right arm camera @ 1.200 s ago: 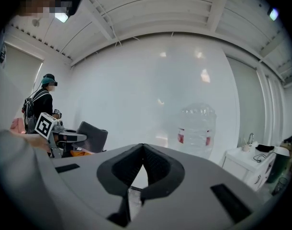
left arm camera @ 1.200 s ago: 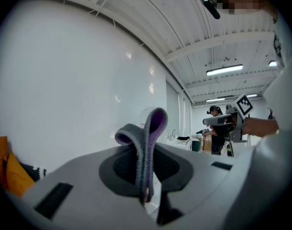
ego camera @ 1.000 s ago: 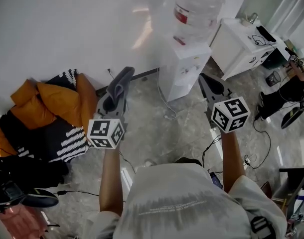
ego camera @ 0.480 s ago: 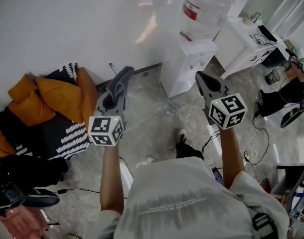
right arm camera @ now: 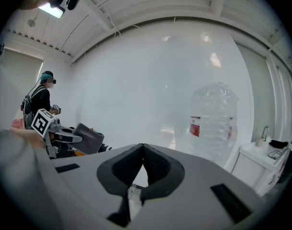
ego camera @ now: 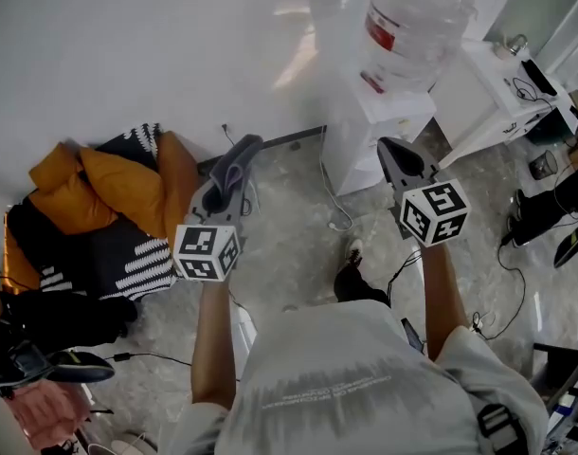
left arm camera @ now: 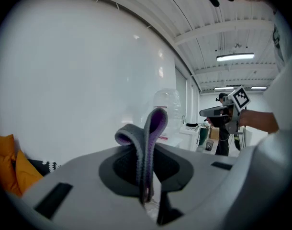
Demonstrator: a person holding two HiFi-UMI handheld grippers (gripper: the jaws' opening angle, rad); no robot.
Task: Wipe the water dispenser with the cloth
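Observation:
A white water dispenser stands against the wall at the top right of the head view, with a clear bottle bearing a red label on top; the bottle also shows in the right gripper view. My left gripper is shut on a folded grey cloth, held in the air left of the dispenser. In the left gripper view the cloth loops up from between the jaws. My right gripper hangs just in front of the dispenser, shut with nothing in it.
An orange and black pile of jackets lies on the floor at the left. A white table with cables stands right of the dispenser. Cords run over the marble floor. Another person stands at the far left in the right gripper view.
The view has shifted, so the dispenser and bottle sit slightly closer and further right. Both grippers hold the same pose, the cloth still in the left one.

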